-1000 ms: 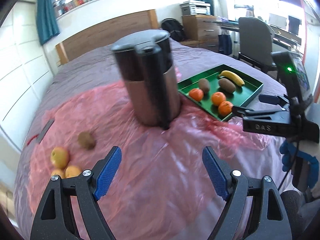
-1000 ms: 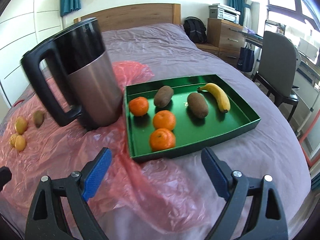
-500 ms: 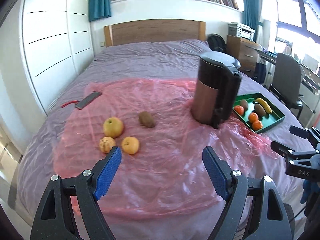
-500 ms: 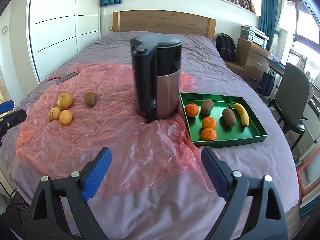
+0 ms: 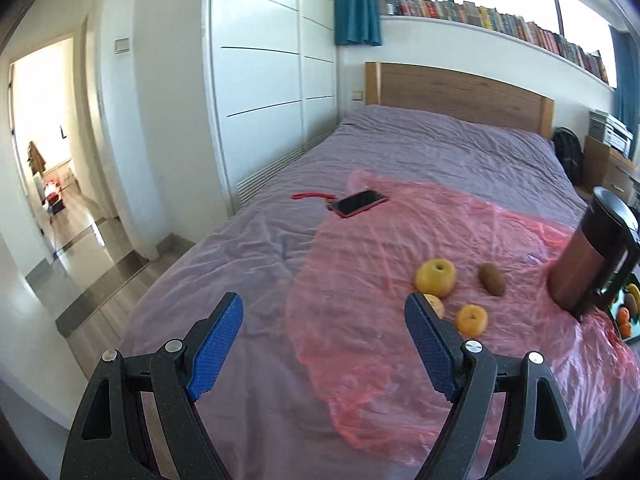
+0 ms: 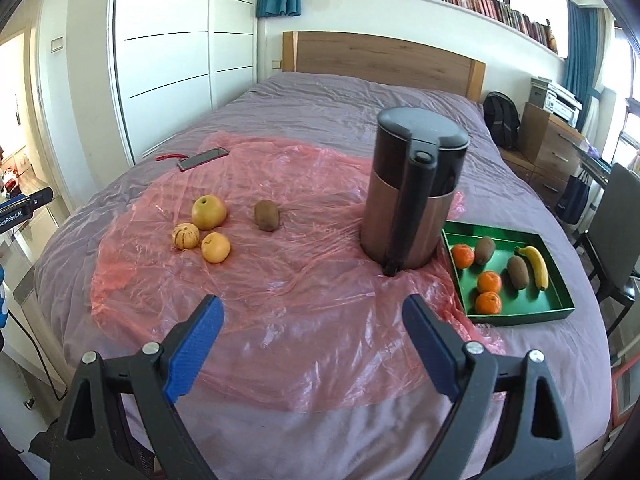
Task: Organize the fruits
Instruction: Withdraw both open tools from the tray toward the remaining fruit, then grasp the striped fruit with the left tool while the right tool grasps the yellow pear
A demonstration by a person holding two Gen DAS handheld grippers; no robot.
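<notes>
A green tray (image 6: 558,309) at the right of the bed holds three oranges, two kiwis and a banana (image 6: 536,266). On the pink plastic sheet (image 6: 280,280) lie a yellow apple (image 6: 209,212), a peeled-looking mandarin (image 6: 185,236), an orange (image 6: 216,247) and a kiwi (image 6: 267,215). The left wrist view shows the apple (image 5: 436,278), orange (image 5: 473,320) and kiwi (image 5: 492,279) too. My left gripper (image 5: 320,344) is open and empty over the bed's left edge. My right gripper (image 6: 312,340) is open and empty above the sheet's near edge.
A steel and black kettle (image 6: 412,192) stands on the sheet between the loose fruit and the tray. A phone (image 6: 203,159) with a red strap lies at the sheet's far left. A wardrobe, a doorway and a chair (image 6: 616,216) surround the bed.
Both grippers have pulled back and swung left. The left view now looks over the bed's left edge towards the doorway; the tray has slid to its right border.
</notes>
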